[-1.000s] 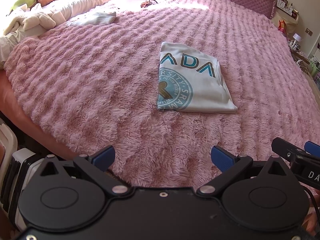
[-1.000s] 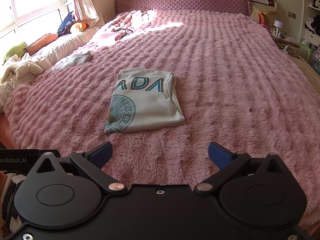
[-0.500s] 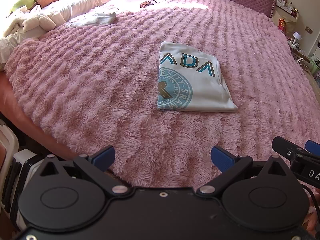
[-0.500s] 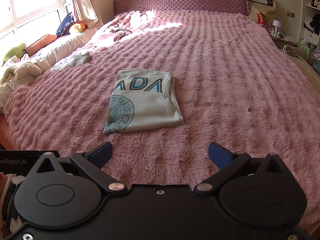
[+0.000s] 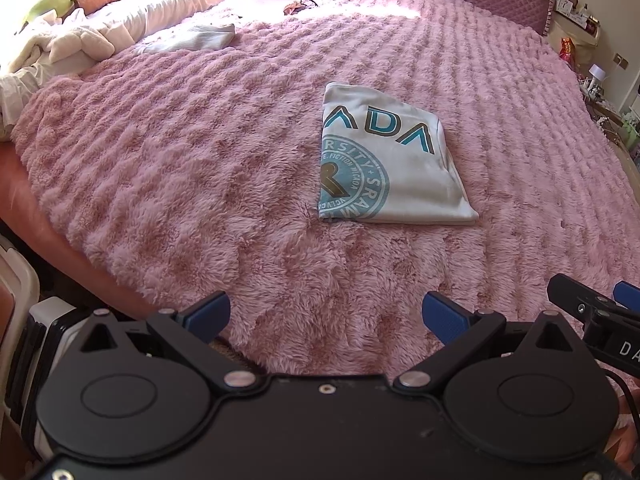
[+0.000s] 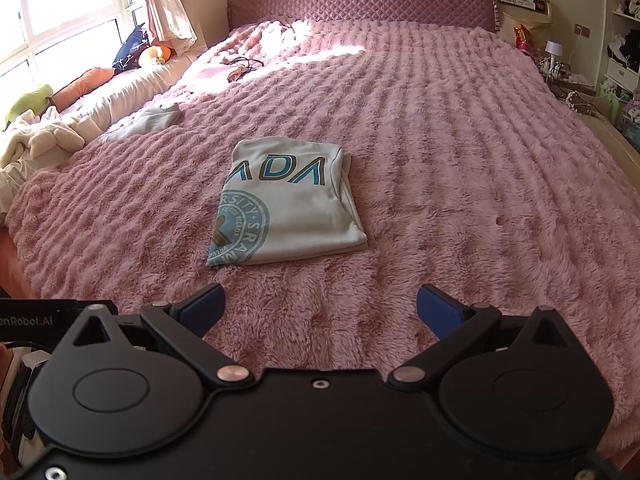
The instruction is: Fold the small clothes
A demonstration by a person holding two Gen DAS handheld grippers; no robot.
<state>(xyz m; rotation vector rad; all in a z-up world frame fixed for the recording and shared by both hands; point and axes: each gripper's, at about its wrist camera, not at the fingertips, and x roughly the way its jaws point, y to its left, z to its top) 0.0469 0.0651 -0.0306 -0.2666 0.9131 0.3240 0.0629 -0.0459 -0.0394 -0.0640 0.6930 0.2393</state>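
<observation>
A white T-shirt with teal lettering and a round teal print lies folded into a neat rectangle on the pink fluffy bedspread; it also shows in the right wrist view. My left gripper is open and empty, held near the bed's front edge, well short of the shirt. My right gripper is open and empty too, at the same distance. The right gripper's fingers show at the lower right of the left wrist view.
A small grey garment lies at the bed's left side. A pile of pale clothes and cushions sit on the window ledge. A headboard stands at the back, a cluttered nightstand at the right.
Both grippers have drifted slightly backward and stayed open. The folded shirt has not moved.
</observation>
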